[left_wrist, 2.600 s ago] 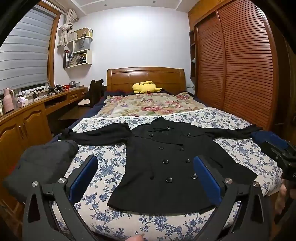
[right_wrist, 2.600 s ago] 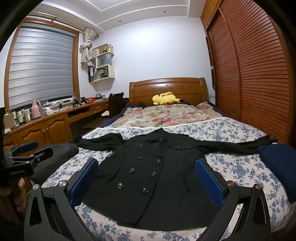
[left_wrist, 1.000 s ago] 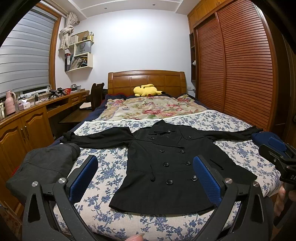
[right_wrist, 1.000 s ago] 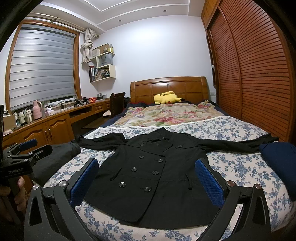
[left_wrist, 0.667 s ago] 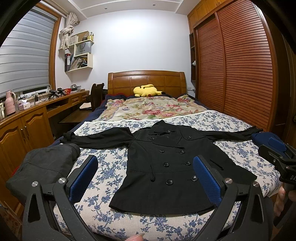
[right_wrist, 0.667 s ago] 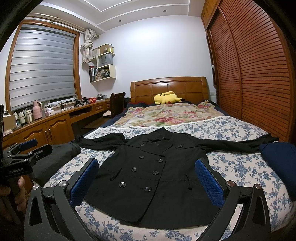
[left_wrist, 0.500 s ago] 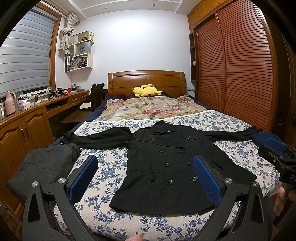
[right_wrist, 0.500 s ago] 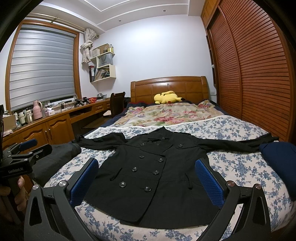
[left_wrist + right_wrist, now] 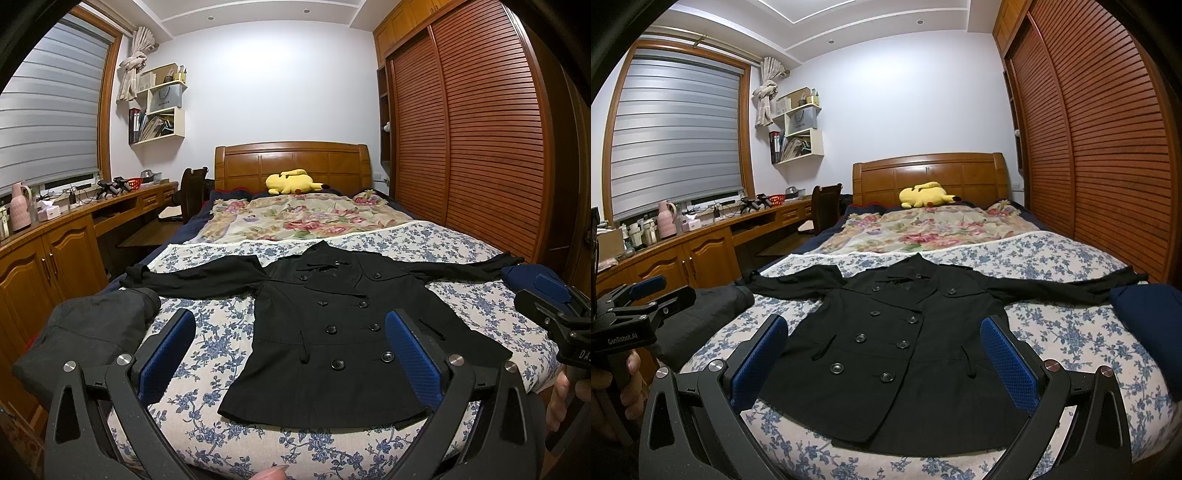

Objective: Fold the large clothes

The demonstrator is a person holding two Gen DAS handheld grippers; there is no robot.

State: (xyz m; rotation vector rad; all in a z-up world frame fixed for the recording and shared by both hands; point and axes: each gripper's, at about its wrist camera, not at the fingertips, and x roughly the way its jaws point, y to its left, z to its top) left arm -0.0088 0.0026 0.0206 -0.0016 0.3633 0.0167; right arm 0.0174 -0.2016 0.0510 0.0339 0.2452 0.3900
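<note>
On the far left a dark bundled garment sits at the corner of the bed, just beside the end of the coat's left-hand sleeve; it is not part of the spread coat and is best left alone. The left gripper hovers over the foot of the bed with its blue-padded fingers spread wide and nothing between them; in the right wrist view it shows at the frame's left edge, held in a hand. The black double-breasted coat lies flat and face up on the blue floral sheet, buttoned, collar towards the headboard, hem nearest the cameras, both sleeves stretched out sideways. The right gripper likewise stands wide apart and empty above the hem; a folded navy item rests at the right edge, touching or overlapping the tip of the right-hand sleeve.

The fold seems not yet begun, so the sensible opening is the sleeves: each gripper should go out to its own cuff, pinch the cloth near the end rather than mid-sleeve, and carry it inward across the chest so the sleeve lies straight along the body; a low lift keeps the thick fabric from dragging the shoulders askew. The right cuff needs care, since a hasty pinch there may catch the navy item as well; the left cuff lies close to the dark bundle, so the approach is better made from the headboard side. Only when both sleeves lie flat should the hem corners be taken together and brought up towards the collar.
</note>
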